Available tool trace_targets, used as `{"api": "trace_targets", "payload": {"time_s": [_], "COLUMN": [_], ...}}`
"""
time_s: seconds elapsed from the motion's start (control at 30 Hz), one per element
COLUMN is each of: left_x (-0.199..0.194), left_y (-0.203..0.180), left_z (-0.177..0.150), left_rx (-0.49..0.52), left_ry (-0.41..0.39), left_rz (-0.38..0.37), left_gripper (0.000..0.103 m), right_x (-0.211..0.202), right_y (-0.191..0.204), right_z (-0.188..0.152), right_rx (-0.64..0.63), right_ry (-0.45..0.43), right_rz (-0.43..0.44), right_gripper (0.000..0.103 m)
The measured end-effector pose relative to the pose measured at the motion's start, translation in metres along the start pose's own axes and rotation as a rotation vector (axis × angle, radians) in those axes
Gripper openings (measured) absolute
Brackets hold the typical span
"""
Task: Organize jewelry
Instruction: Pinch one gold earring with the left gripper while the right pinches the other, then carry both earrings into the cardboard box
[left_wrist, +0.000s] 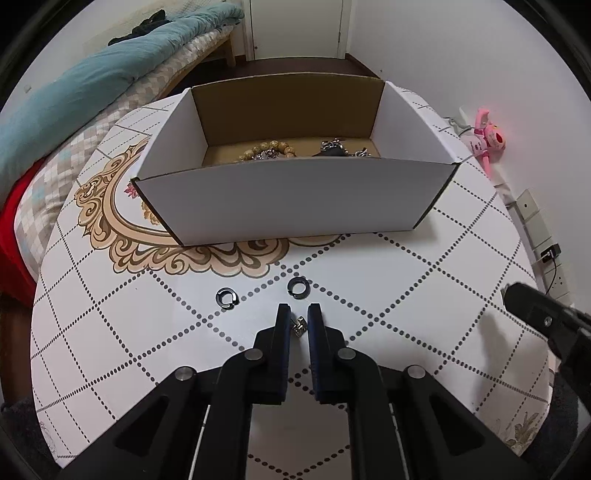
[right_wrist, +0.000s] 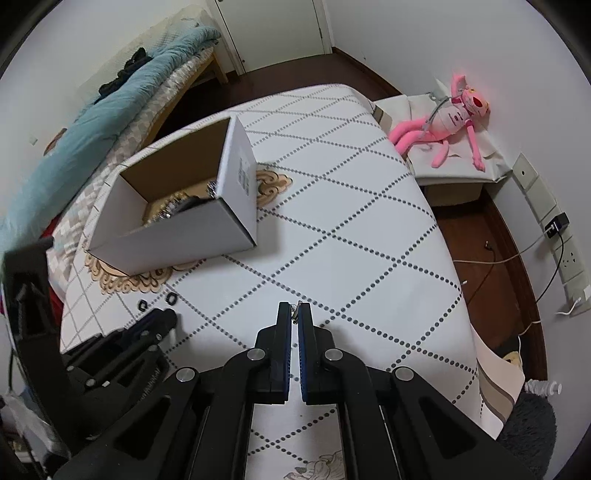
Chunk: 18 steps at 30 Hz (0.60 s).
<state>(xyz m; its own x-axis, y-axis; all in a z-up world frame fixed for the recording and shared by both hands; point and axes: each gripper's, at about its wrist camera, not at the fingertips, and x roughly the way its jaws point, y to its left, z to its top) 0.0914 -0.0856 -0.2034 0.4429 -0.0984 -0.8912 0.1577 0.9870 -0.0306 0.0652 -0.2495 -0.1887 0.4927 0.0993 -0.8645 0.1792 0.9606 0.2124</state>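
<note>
Both tongs fill the foreground. Left tongs (left_wrist: 298, 309) sit low over the counter (left_wrist: 388, 295), jaws narrowly apart around a small silver earring (left_wrist: 300, 326) that lies on the cloth between the pads; I cannot tell whether either pad touches it. Right tongs (right_wrist: 294, 307) are nearly closed, pinching a small silver piece (right_wrist: 296, 312) at the very tips, held above the counter.

Largest item: white cardboard box (left_wrist: 295, 199), open-topped, standing on the ornate tan medallion print of the counter cloth, far side of the left tongs. Inside, against the back wall, a tan beaded bracelet (left_wrist: 266, 150) lies at left and dark metal chain pieces (left_wrist: 338, 147) at right; the near wall hides the rest of the floor.

Smaller: two dark split rings on the cloth between box and left tongs, well apart from each other — one at left (left_wrist: 227, 297), one (left_wrist: 297, 286) just beyond the tong tips.
</note>
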Motion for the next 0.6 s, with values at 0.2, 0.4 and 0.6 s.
{"api": "trace_targets", "payload": {"time_s": [0.2,0.4,0.6], "left_x": [-0.046,-0.079,-0.058], "left_y": [0.007,0.028,0.044], "left_z": [0.02,0.078,0.13], "left_rx": [-0.009,-0.043,-0.038], "left_ry": [-0.05,-0.054,-0.015], "left_rz": [-0.092,-0.197,-0.145], "left_gripper": [0.006,0.007,0.007], "right_x": [-0.022,-0.029,0.008], "right_y": [0.013,0.041,0.071], "right_z": [0.02,0.076,0.134], "right_rx": [-0.01,-0.058,-0.139], "right_ry": [-0.038,-0.075,-0.003], "right_rz": [0.074,0.16,0.163], "right_gripper": [0.004,0.004,0.003]}}
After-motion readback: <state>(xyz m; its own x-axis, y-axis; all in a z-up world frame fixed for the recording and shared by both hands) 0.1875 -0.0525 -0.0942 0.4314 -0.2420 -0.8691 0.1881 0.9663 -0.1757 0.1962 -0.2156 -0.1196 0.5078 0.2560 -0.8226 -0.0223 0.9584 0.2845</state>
